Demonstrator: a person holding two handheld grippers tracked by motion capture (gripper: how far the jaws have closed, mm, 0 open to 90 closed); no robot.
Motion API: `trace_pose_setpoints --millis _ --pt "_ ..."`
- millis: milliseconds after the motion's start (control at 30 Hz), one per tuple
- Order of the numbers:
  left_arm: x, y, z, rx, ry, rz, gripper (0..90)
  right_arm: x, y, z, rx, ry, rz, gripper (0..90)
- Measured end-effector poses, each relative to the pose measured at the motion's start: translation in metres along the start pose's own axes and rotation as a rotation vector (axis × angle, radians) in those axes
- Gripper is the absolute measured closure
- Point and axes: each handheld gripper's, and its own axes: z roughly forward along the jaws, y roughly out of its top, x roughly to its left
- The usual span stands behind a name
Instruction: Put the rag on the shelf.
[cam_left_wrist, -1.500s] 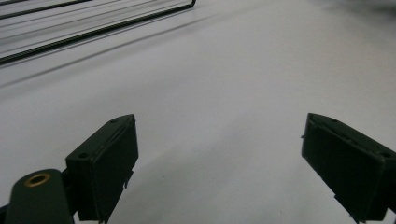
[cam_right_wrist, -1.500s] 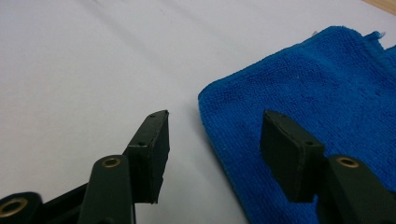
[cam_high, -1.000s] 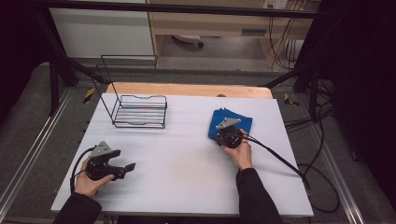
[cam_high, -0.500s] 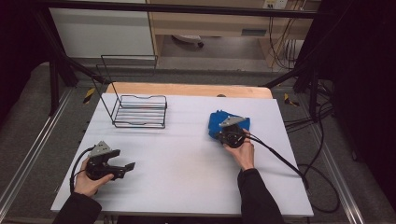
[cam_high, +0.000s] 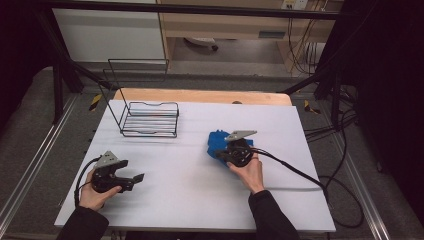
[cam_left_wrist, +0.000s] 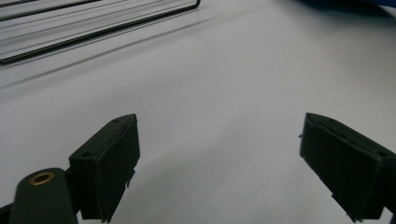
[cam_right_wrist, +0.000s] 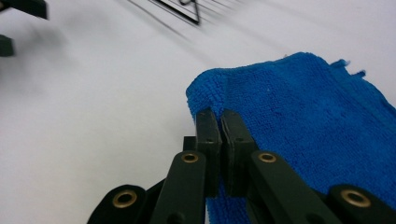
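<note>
A blue terry cloth (cam_high: 216, 141) lies bunched on the white table (cam_high: 200, 200), right of centre. My right gripper (cam_high: 220, 154) is shut on the cloth's near edge, and one side of the cloth is lifted off the table. In the right gripper view the two black jaws (cam_right_wrist: 219, 122) are pressed together at the edge of the blue cloth (cam_right_wrist: 299, 107). My left gripper (cam_high: 139, 177) rests low at the front left, held in a hand. Its jaws (cam_left_wrist: 219, 158) stand wide apart over bare table, with nothing between them.
A black wire rack (cam_high: 150, 120) stands at the back left of the table, with its base rails (cam_left_wrist: 93, 32) ahead of the left gripper. A cable (cam_high: 295, 172) trails right from the right gripper. A wooden board (cam_high: 200, 95) lines the far edge.
The right gripper has closed on the blue cloth and moved left and up, dragging the cloth with it and bunching it. The left gripper has stayed in place.
</note>
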Motion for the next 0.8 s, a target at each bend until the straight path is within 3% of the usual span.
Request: trace_pose_setpoints --millis 267,467,800 --pt "0.0 0.0 0.0 0.0 0.003 0.001 12.1 0.03 0.009 0.021 0.009 0.064 0.01 87.5" --pt "0.0 0.0 0.0 0.0 0.004 0.003 12.1 0.048 0.016 0.047 0.014 0.095 0.027 87.5" --pt "0.0 0.0 0.0 0.001 0.004 0.006 12.1 0.064 0.026 0.086 0.006 0.085 0.039 87.4"
